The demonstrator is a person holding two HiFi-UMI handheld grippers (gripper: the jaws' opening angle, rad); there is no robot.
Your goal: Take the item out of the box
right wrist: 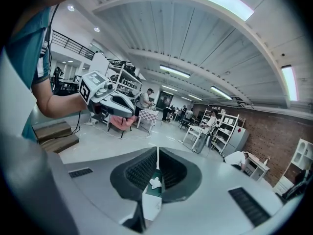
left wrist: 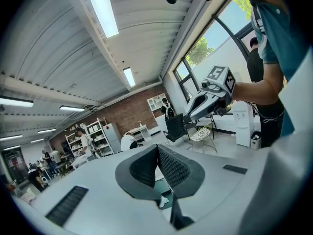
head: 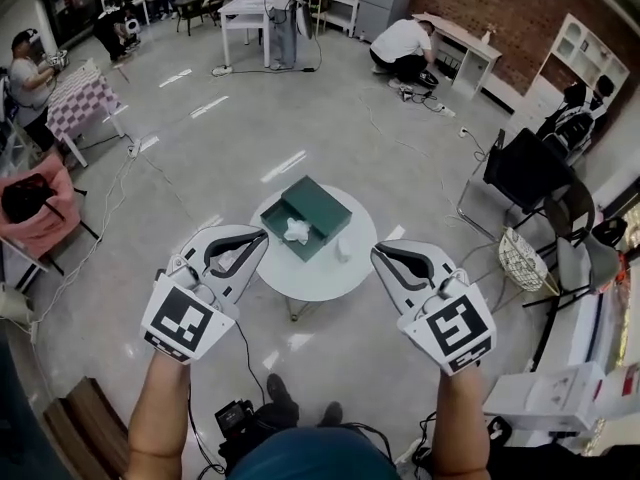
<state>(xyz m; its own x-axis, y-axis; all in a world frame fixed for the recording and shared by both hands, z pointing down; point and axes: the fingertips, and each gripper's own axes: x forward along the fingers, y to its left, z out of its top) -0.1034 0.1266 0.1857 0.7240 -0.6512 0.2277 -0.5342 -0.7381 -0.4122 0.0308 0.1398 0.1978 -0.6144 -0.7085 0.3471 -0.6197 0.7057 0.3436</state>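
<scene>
Head view: a round white table (head: 322, 276) stands on the floor ahead, with both grippers held above the floor short of it.
Box: a green open-top box (head: 322, 206) sits on the table toward 11 o'clock of the tabletop.
Item: 1 white crumpled item (head: 297, 231), paper or cloth by the look of it, lies inside the box toward its 7 o'clock side, below the rim.
Other object: a small white object (head: 343, 252) stands on the table at 4 o'clock of the box, just beside it. Its kind cannot be told.
Left gripper (head: 263, 235): at 9 o'clock of the table; jaws pressed together, nothing between them.
Right gripper (head: 378, 254): at 3 o'clock of the table; jaws together at the tips, nothing between them. In the right gripper view the item shows beyond the jaws, well apart from them.
Task stage: judged not yet begun; the item rests in the box, untouched.
Handling estimate: the item is probably very light, soft and compressible, and not fragile. It is unlikely to slip once pinched.
Grasp point: a raised fold on the item's upper surface, approached from 12 o'clock above, with the jaws parted first.
Risk: the box looks light and may shift or lift with the item. Steadying its rim with the free gripper is advisable.
</scene>
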